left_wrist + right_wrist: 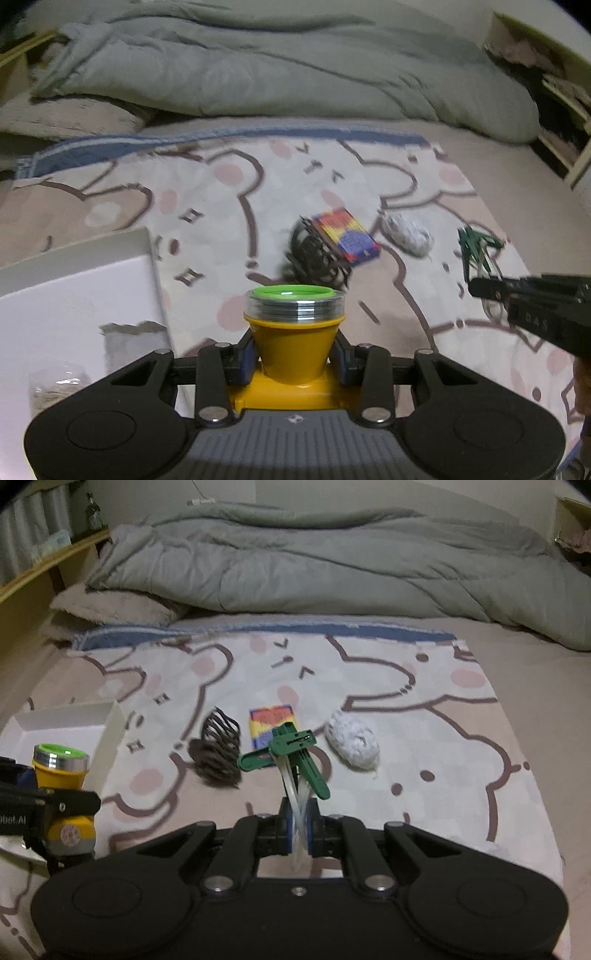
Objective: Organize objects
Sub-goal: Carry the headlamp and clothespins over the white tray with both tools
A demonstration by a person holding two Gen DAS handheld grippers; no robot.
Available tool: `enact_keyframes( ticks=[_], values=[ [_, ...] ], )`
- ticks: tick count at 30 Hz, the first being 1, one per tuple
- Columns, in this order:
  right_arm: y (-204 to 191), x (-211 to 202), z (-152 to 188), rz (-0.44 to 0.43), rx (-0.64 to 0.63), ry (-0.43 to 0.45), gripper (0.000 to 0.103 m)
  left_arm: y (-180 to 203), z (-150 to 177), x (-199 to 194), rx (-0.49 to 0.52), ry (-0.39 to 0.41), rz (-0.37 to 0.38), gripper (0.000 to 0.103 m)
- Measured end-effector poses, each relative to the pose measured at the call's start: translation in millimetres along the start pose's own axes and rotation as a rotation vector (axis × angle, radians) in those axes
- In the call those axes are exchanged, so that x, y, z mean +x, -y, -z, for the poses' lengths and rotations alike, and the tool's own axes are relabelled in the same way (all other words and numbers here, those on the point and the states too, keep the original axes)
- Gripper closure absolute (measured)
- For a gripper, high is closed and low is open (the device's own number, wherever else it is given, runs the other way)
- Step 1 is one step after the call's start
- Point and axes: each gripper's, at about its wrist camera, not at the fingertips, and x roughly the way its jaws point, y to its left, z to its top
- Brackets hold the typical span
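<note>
You're clamping the yellow flashlight (295, 343) in your left gripper (295, 360) (right gripper (300, 827) is pinching the green clip thing (291, 755)).

Duvet: a rumpled grey duvet (332, 561) lies heaped across the bed at 12 o'clock.
Blanket: a cartoon-bear blanket (424, 716) with a blue edge covers the middle.
Pillow: a beige fuzzy pillow (110, 607) sits at 10 o'clock.
Shelf: a wooden shelf (48, 565), at 10 o'clock, carries a dark bottle (93, 511).
</note>
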Motion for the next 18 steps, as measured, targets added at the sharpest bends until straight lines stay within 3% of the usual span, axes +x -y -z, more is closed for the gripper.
enact_keyframes(
  ticks=[18],
  values=[
    [-75.3, -17.2, -23.9, -0.104, -0.065, 0.09, 0.096, -118.6, -3.3, -81.1, -0.194, 0.213, -0.187, 0.063]
  ],
)
